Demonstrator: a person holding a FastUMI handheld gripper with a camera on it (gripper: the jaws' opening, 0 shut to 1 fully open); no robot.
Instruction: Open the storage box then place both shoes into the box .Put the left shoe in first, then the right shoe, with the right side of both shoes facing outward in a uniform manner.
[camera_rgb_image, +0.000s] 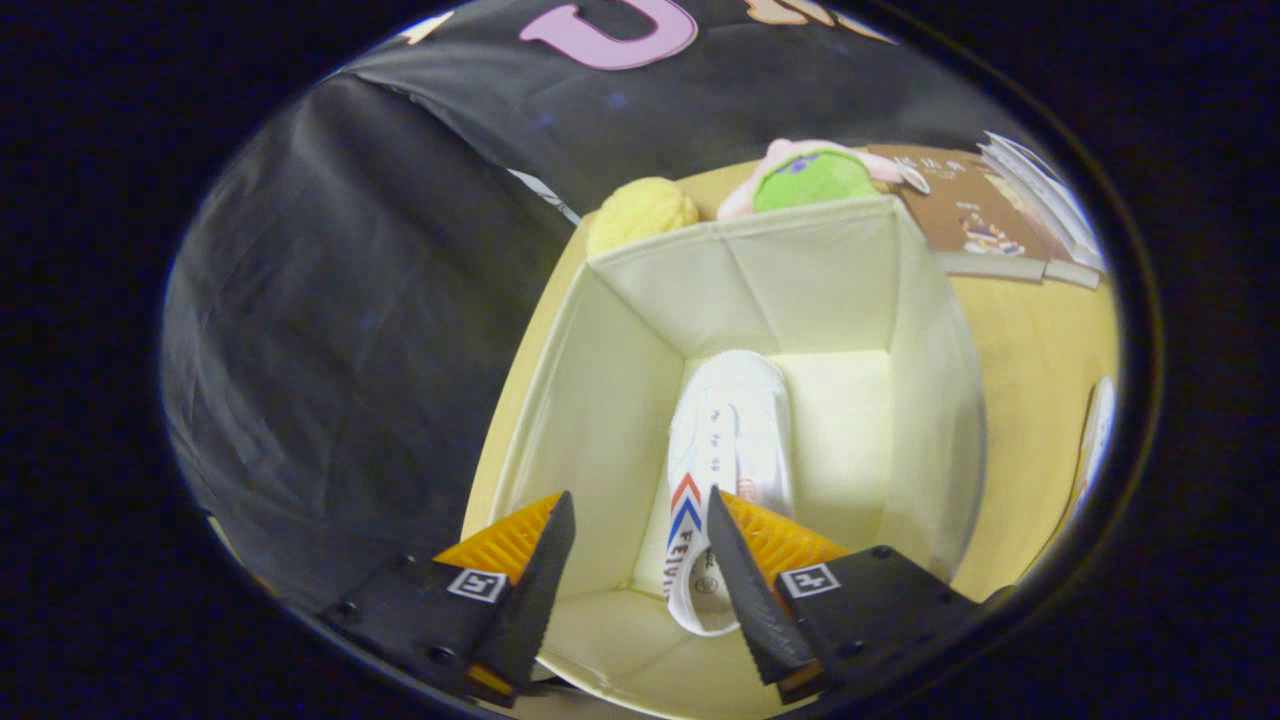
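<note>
White shoe (730, 440) inside box (610, 400); parted tongs (640, 560) above, free.

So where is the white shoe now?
In the gripper view, the shoe lies inside the open box, on its floor, below the open gripper, near the right finger.

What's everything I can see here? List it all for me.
Storage box: one, cream, open, on the table.
Shoe: one, white with red and blue stripes, inside the box, just ahead of the tool.
Second shoe: one, white, on the table outside the box.
Table: one, light wood.
Yellow plush: one, behind the box.
Green and pink plush: one, behind the box.
Books: a few, brown and white, behind the box.
Tool: one, fingers open above the box.
</note>
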